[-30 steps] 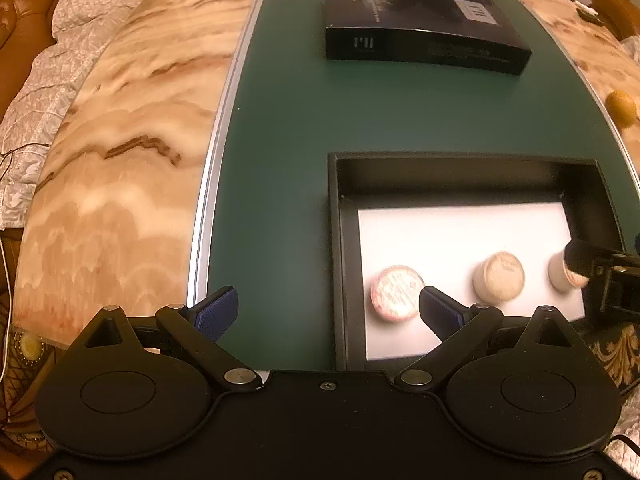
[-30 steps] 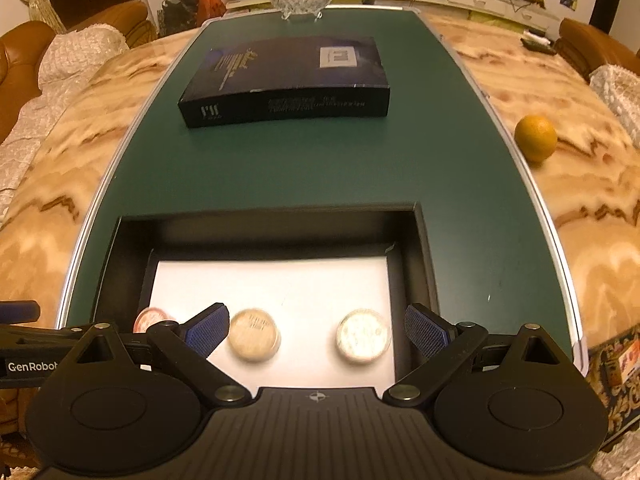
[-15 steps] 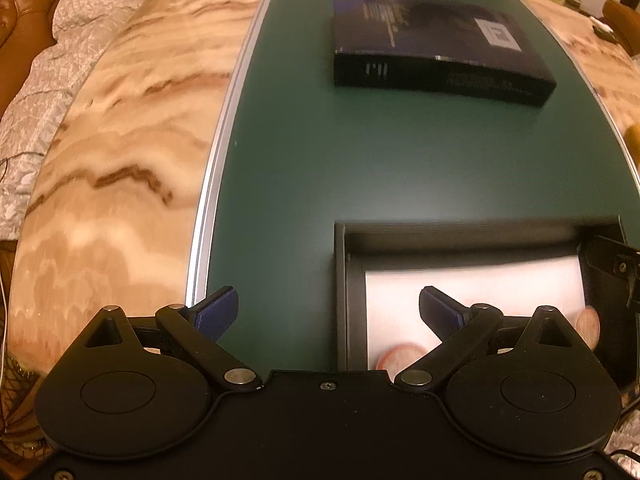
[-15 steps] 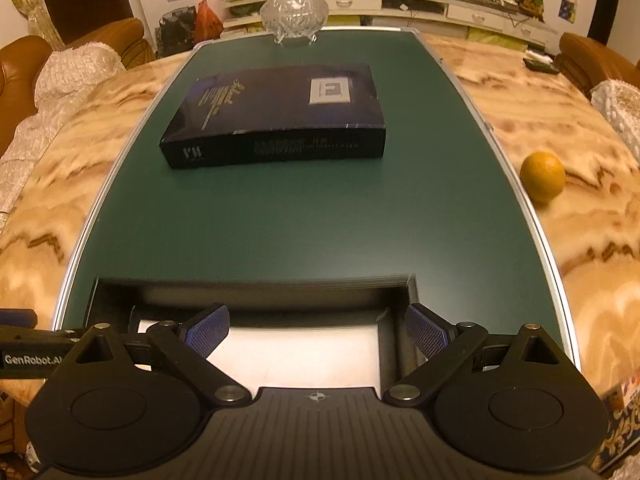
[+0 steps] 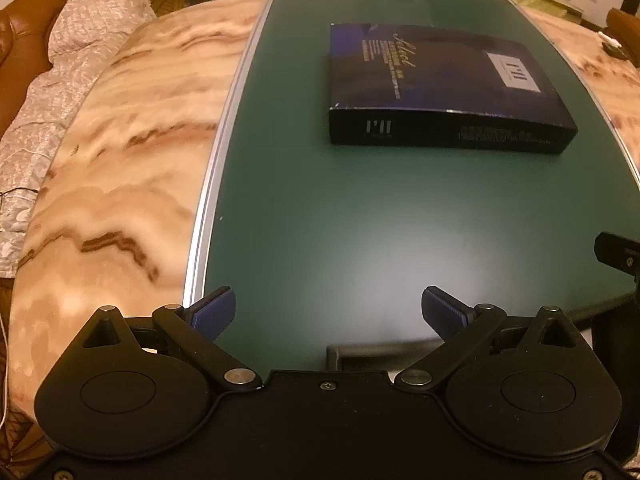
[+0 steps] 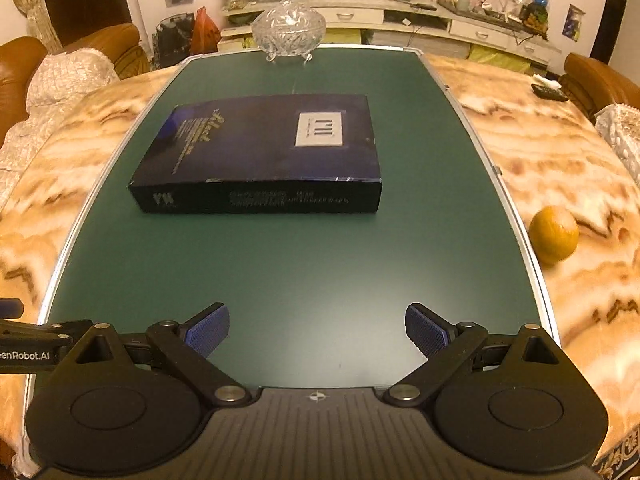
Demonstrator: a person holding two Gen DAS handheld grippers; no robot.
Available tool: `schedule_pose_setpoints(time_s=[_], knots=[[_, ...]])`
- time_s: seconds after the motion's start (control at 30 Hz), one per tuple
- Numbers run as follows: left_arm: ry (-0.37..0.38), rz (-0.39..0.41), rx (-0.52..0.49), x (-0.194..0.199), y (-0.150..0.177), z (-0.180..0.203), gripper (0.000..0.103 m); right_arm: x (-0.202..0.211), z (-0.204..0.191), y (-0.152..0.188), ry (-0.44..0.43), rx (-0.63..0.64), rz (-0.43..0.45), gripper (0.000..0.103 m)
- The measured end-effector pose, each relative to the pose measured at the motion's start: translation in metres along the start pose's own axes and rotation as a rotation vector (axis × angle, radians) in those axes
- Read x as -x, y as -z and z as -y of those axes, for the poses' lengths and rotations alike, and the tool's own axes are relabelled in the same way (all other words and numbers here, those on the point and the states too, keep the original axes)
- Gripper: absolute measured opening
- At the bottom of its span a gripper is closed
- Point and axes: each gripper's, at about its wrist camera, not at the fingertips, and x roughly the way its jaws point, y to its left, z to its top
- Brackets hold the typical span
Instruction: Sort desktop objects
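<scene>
A: Far left, marble tabletop [image 5: 100, 184]. Then the left gripper [image 5: 328, 312], blue pads wide apart, nothing between them, hovering over the green mat [image 5: 360, 232] near its metal edge.

B: Below it?

A: A dark rim [image 5: 384, 350] pokes out under the gripper body. Possibly the edge of a tray; too little shows to be sure.

B: Centre?

A: The dark box [image 6: 260, 152] lies flat mid-mat, long side toward both cameras, well apart from either tool. That broadside lie should suit a two-handed pickup, one gripper per end.

B: Any writing?

A: Gold script on the lid reads roughly "Select"; a pale label carries a blocky logo, repeated on the side wall. The fine print beside it is unreadable. "GenRobot.AI" shows on the tool at the right view's left edge.

B: Right side?

A: The right gripper [image 6: 316, 330], fingers spread, empty. A glass bowl [image 6: 288, 32] sits at the mat's far end. An orange [image 6: 554, 234] rests off the mat on the marble.
</scene>
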Motion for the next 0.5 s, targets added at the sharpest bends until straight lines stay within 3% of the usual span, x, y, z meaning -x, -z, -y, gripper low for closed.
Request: schedule_pose_setpoints(time_s=[0.33, 0.5], knots=[[-0.020, 0.000, 0.019, -0.026, -0.038, -0.006, 0.101, -0.030, 0.013, -0.027, -0.044, -0.027, -0.002, 0.095], [0.018, 0.002, 0.036, -0.036, -0.057, -0.006, 0.101, -0.045, 0.020, -0.043, -0.036, -0.029, 0.007, 0.089]])
